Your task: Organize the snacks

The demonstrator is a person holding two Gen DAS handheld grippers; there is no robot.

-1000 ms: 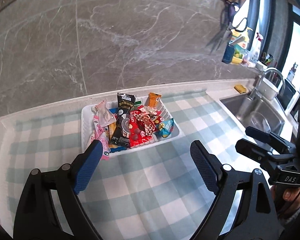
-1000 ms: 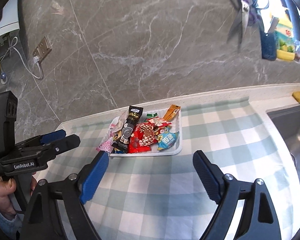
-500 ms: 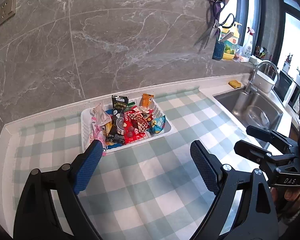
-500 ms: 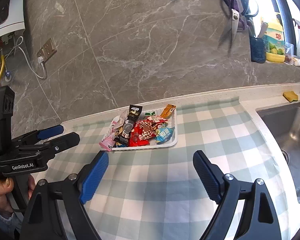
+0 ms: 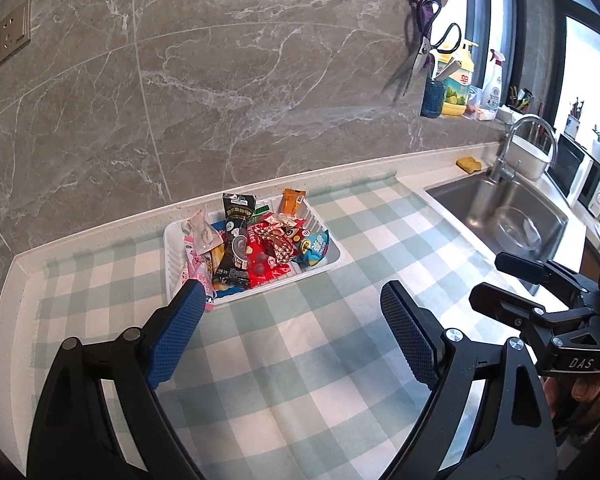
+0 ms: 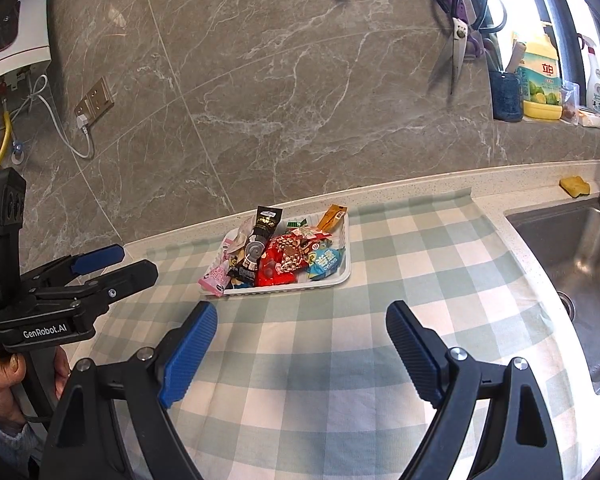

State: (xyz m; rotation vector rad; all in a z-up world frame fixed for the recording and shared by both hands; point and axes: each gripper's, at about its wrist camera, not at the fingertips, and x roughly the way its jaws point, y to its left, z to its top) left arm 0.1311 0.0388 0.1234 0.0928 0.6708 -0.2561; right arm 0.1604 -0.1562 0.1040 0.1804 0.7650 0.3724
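A white tray [image 5: 171,264] sits on the checked cloth near the back wall, heaped with snack packets: a black packet [image 5: 235,240], a red packet [image 5: 264,260], a blue packet [image 5: 316,246], an orange bar [image 5: 293,201] and a pink packet [image 5: 195,268] hanging over the front rim. My left gripper [image 5: 289,288] hovers open in front of the tray, nothing between its blue pads. My right gripper [image 6: 302,308] is also open and empty, short of the tray [image 6: 346,258]. Each gripper shows in the other's view: the right gripper [image 5: 512,276] and the left gripper [image 6: 133,262].
A steel sink [image 5: 500,216] with a faucet [image 5: 516,140] lies to the right of the cloth, a yellow sponge [image 5: 468,164] at its back corner. Scissors [image 6: 458,36] hang on the marble wall, with bottles [image 6: 540,80] on the ledge. A person's hand [image 6: 3,380] holds the left gripper.
Both grippers have drawn back slightly from the tray, so more of the wall shows above it. Their jaws stay equally wide. The snacks have not moved.
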